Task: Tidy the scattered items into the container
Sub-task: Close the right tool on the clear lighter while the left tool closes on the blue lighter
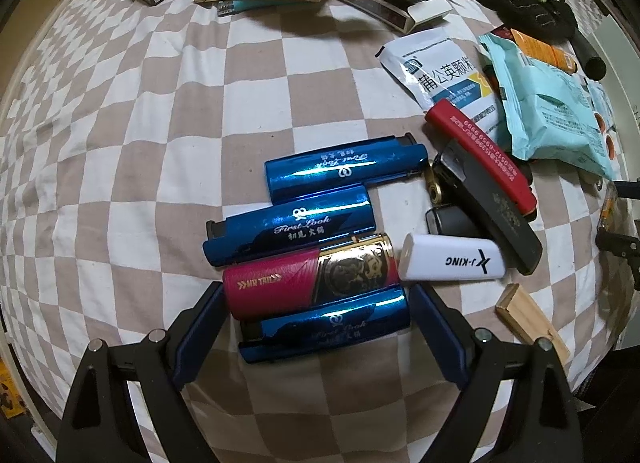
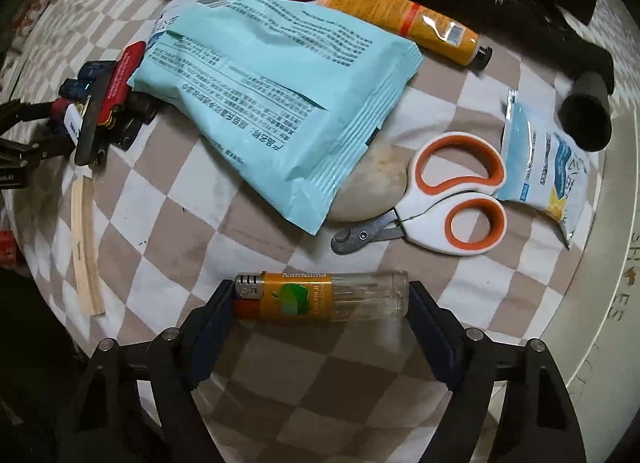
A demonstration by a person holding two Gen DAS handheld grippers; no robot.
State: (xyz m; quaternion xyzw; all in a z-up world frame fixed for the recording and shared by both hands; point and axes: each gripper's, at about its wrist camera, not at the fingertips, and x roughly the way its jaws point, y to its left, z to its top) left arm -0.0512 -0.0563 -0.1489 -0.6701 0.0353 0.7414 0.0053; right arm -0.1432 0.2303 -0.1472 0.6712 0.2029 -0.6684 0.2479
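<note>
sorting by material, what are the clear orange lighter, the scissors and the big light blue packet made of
Clear orange lighter: see-through plastic body with a paper-like label and a metal cap at one end. Scissors: dull grey metal blades, glossy white plastic handles with orange, possibly rubbery, linings. Light blue packet: thin crinkled film, probably plastic, with a ribbed sealed edge.

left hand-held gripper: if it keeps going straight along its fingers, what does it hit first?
Most likely the pink lighter and the blue lighter beside it: both lie crosswise between the left hand-held gripper fingers, on the checkered cloth. Contact with the pads can't be confirmed.
</note>
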